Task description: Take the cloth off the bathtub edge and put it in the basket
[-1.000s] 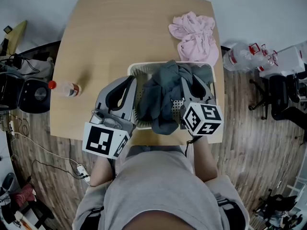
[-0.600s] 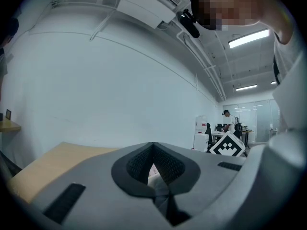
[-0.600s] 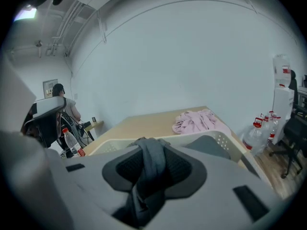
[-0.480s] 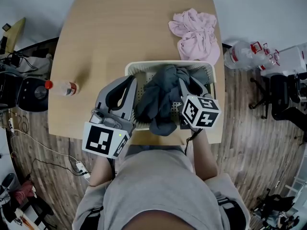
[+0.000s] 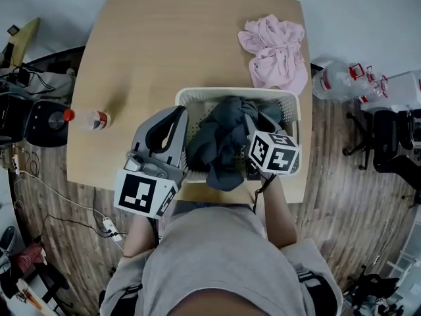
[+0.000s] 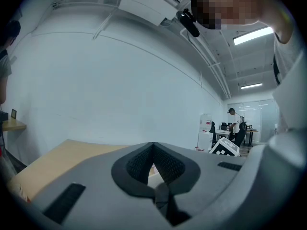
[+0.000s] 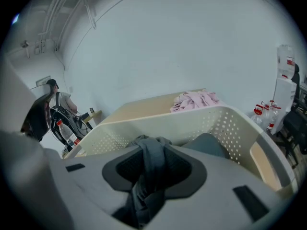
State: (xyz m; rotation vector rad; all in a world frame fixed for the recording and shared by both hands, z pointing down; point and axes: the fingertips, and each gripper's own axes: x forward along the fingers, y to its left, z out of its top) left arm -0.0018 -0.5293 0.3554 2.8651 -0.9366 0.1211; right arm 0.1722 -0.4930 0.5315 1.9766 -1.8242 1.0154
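A dark grey cloth hangs bunched over the cream perforated basket, and its lower end drapes past the near rim. My right gripper is shut on this cloth. In the right gripper view a twisted fold of the cloth is pinched between the pads of the right gripper, above the basket's wall. My left gripper rests beside the basket's left wall. The left gripper has its pads together with nothing between them.
A pink cloth lies crumpled on the wooden table beyond the basket. A plastic bottle lies at the table's left edge. Water bottles and an office chair stand on the floor to the right.
My right gripper and the grey cloth have shifted slightly left and nearer me over the basket. The left gripper has stayed where it was.
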